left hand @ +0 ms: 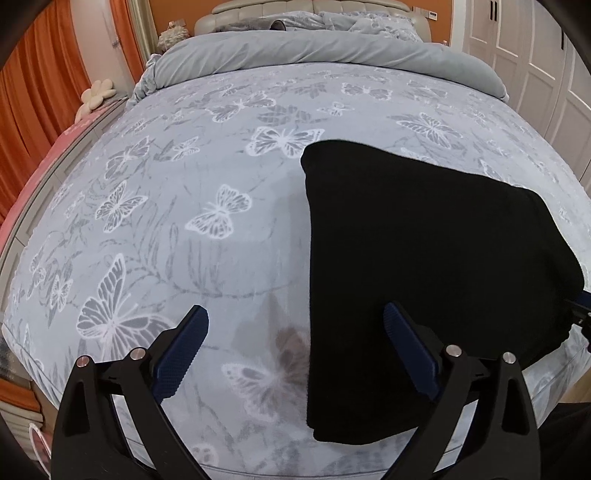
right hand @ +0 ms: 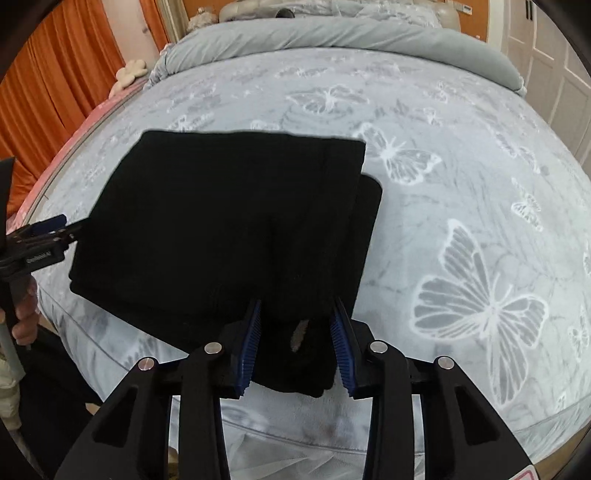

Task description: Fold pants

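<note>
Black pants (right hand: 221, 221) lie folded into a thick, roughly square bundle near the foot edge of the bed (right hand: 461, 184), their near edge overhanging the mattress rim a little; a narrower under-layer sticks out past the top layer on the right side in your right wrist view. Your right gripper (right hand: 297, 343) has its two blue pads on either side of the bundle's near corner, fabric bunched between them; the pads look to be just at the cloth, but whether they pinch it or only bracket it, you cannot tell from here. Your left gripper (left hand: 295, 354) is spread wide: one pad hangs over bare bedspread, the other over the bundle's left margin, nothing held. In the right wrist view that left gripper (right hand: 55, 230) shows at the bundle's left edge, with your hand (right hand: 24, 317) on its handle. The bedspread is pale blue-grey with white butterflies. A grey duvet (left hand: 314, 55) is rolled back toward the headboard (left hand: 295, 11). Orange curtains (left hand: 33, 92) hang left; white wardrobe doors (left hand: 535, 55) stand right.
</note>
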Available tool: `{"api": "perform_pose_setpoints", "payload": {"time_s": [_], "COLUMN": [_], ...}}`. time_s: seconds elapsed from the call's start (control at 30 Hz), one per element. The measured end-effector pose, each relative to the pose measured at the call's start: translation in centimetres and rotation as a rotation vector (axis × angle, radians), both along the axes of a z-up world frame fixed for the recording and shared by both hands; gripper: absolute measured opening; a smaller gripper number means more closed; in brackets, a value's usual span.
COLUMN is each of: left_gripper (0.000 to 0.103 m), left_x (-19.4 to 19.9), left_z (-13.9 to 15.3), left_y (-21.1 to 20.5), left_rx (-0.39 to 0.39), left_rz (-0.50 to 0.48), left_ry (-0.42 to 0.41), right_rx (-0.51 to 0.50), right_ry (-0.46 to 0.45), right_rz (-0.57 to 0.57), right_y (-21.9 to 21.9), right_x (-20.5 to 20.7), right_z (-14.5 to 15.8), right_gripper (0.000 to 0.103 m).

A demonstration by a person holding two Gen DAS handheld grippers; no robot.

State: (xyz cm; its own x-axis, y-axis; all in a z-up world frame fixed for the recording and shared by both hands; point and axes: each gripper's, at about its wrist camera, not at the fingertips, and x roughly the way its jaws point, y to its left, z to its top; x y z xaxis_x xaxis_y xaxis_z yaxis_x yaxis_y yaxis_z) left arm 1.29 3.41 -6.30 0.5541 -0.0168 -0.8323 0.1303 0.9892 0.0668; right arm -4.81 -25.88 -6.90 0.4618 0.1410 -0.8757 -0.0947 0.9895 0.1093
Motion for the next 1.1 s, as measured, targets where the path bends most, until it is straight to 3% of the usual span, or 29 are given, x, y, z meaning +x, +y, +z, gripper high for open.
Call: {"api": "perform_pose_setpoints", "payload": {"time_s": [0.1,0.27,0.4,0.53,0.57,0.63,0.7,0.73,0.83,0.97,1.1], "left_gripper": [0.095,0.095,0.095,0.096,0.096,0.095,0.095,0.097,0.098,0.098,0.098], "left_x": [-0.3,-0.6,-0.6,-0.5,-0.4,-0.5,-0.6,-0.6,-0.3,0.7,1.5], "left_z": [-0.1,0.1,-0.2,-0.4,-0.3,0.0,0.3,0.3,-0.6,-4.0,-4.6], "left_y": [0.0,-0.1,-0.6,-0.8,-0.7,-0.2,0.4,0.8,1.6,1.9,2.1], "left_rx": [0.014,0.019,0.043,0.065,0.057,0.016,-0.051,-0.117,-0.29,-0.368,-0.433], "left_rz": [-0.006,-0.005,-0.009,-0.013,-0.016,-0.025,-0.049,-0.073,-0.12,-0.094,-0.06], "left_ry": [-0.005,-0.011,-0.013,-0.01,-0.007,0.008,0.043,0.079,0.209,0.379,0.39], "right_rx": [0.018,0.057,0.042,-0.073,-0.042,0.017,0.041,0.049,0.164,0.351,0.458], "right_ry": [-0.008,-0.146,-0.178,-0.045,0.003,-0.005,-0.046,-0.063,-0.018,0.171,0.213], "right_rz": [-0.005,-0.026,-0.003,-0.014,-0.017,-0.036,-0.072,-0.104,-0.146,-0.165,-0.2], "right_y": [-0.1,0.2,1.2,1.5,0.9,0.2,-1.1,-1.7,-3.4,-3.5,-3.2], "right_x": [-0.1,-0.7,-0.1,1.4,1.7,1.3,0.6,0.3,0.5,2.1,2.8], "right_z": [0.6,3.6,4.1,1.2,0.0,0.7,2.0,2.2,1.6,-2.4,-3.7], "right_gripper": [0.037,0.037,0.036,0.04,0.04,0.045,0.084,0.089,0.089,0.089,0.092]}}
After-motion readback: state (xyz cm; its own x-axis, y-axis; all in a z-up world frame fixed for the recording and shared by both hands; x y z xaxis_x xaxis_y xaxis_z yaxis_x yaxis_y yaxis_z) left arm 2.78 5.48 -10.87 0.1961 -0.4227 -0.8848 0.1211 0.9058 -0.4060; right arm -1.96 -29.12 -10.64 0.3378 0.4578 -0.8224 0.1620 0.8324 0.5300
